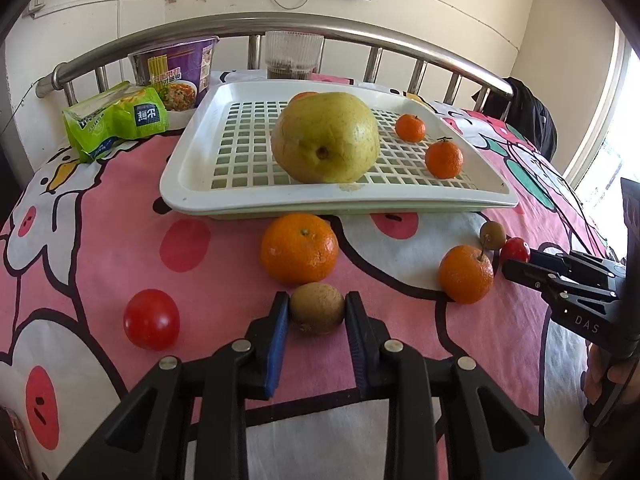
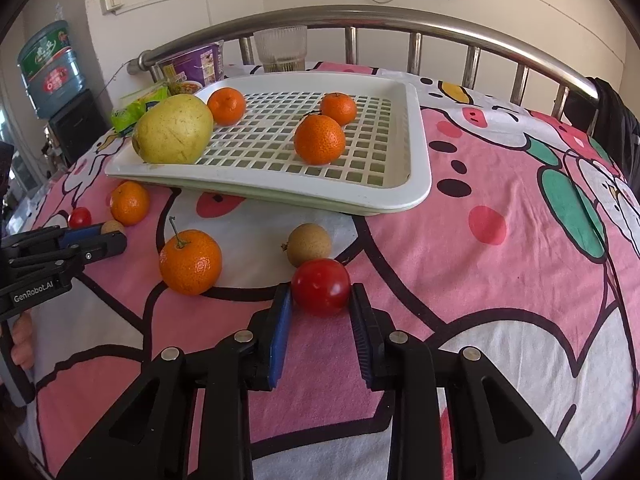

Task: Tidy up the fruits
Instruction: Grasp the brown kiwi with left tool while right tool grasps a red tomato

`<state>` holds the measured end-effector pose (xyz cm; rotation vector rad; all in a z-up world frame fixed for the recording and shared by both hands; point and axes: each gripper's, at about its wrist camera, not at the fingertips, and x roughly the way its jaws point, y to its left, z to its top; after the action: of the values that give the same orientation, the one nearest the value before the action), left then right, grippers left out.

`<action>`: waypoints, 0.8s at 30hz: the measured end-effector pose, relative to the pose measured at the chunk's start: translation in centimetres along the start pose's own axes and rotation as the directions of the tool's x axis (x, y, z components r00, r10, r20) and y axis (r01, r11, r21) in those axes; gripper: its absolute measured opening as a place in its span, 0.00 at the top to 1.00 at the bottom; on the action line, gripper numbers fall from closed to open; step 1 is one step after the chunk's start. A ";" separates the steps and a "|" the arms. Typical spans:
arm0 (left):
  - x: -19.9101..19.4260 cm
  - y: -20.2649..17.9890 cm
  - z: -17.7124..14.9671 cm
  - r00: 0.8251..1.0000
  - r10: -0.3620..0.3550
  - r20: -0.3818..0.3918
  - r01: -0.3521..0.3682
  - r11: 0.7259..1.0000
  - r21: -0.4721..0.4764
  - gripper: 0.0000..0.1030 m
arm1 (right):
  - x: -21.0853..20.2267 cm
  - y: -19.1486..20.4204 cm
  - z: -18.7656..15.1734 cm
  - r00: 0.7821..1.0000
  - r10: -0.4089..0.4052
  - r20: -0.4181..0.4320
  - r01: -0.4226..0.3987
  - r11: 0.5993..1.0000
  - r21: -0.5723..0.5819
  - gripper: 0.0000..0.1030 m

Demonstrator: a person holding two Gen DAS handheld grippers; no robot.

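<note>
Two tomatoes [image 1: 151,319] [image 2: 321,286], five tangerines [image 1: 299,247].

I see a bed [image 2: 500,280] under a pink cartoon-print sheet, with a steel rail [image 2: 360,16] at its far end. Lying directly on the sheet are a white slotted tray [image 2: 416,152], two mandarins [image 1: 299,247] [image 1: 465,274], two red tomatoes [image 1: 151,319] [image 2: 321,286], two small brown fruits [image 1: 317,307] [image 2: 309,244], a green snack bag [image 1: 116,120], a purple noodle bowl [image 1: 180,72] and a ribbed glass [image 2: 281,49].
</note>
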<state>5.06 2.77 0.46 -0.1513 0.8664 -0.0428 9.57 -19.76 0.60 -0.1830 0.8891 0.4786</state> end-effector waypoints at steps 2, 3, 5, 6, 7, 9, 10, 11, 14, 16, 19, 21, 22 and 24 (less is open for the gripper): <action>0.0 0.0 0.0 1.000 -0.004 0.000 0.004 1.000 -0.001 0.71 | -0.1 0.1 -0.1 1.000 0.002 0.003 -0.002 1.000 -0.001 0.74; -0.1 0.0 -0.1 1.000 -0.007 0.000 0.007 1.000 -0.001 0.71 | -0.1 0.1 -0.1 1.000 0.004 0.007 -0.004 1.000 -0.001 0.74; -0.2 -0.1 -0.2 1.000 -0.013 0.003 0.013 1.000 0.000 0.71 | -0.3 0.1 -0.2 1.000 0.007 0.012 -0.007 1.000 0.005 0.74; -0.3 -0.1 -0.3 1.000 -0.015 0.005 0.015 1.000 0.001 0.71 | -0.3 0.1 -0.2 1.000 0.011 0.013 -0.011 1.000 0.007 0.74; -0.4 -0.2 -0.3 1.000 -0.016 0.008 0.016 1.000 0.004 0.71 | -0.4 0.1 -0.3 1.000 0.015 0.014 -0.015 1.000 0.008 0.74; -0.7 -0.3 -0.4 1.000 -0.013 0.015 0.012 1.000 0.008 0.71 | -0.6 0.3 -0.4 1.000 0.019 0.020 -0.019 1.000 0.006 0.74; -0.8 -0.4 -0.5 1.000 -0.010 0.020 0.009 1.000 0.011 0.71 | -0.7 0.4 -0.5 0.999 0.021 0.024 -0.021 1.000 0.002 0.74; -0.9 -0.4 -0.5 1.000 -0.008 0.023 0.007 1.000 0.013 0.71 | -0.8 0.5 -0.5 0.999 0.022 0.028 -0.022 1.000 -0.001 0.74; -1.1 -0.6 -0.7 1.000 -0.002 0.031 0.002 1.000 0.016 0.71 | -1.1 0.9 -0.7 0.999 0.027 0.042 -0.026 1.000 -0.014 0.74; -1.3 -0.7 -0.7 0.999 0.003 0.035 -0.004 1.000 0.019 0.71 | -1.3 1.1 -0.7 0.998 0.026 0.049 -0.025 0.999 -0.020 0.74; -1.5 -1.0 -0.9 0.999 0.014 0.044 -0.015 0.999 0.030 0.71 | -1.6 1.3 -0.7 0.998 0.022 0.060 -0.021 0.999 -0.027 0.74; -1.8 -1.1 -1.0 0.999 0.018 0.050 -0.020 0.999 0.035 0.71 | -1.9 1.3 -0.7 0.997 0.027 0.069 -0.026 0.999 -0.020 0.74; -2.0 -1.2 -1.0 0.998 0.018 0.055 -0.020 0.999 0.036 0.71 | -2.1 1.2 -0.7 0.997 0.028 0.074 -0.027 0.999 -0.016 0.74; -2.4 -1.2 -1.0 0.997 0.024 0.067 -0.027 0.999 0.037 0.71 | -2.5 1.1 -0.7 0.996 0.039 0.085 -0.039 0.999 -0.004 0.74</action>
<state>2.78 1.69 1.80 -0.1052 0.8007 -0.0301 7.21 -19.85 2.19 -0.1467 0.8102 0.5205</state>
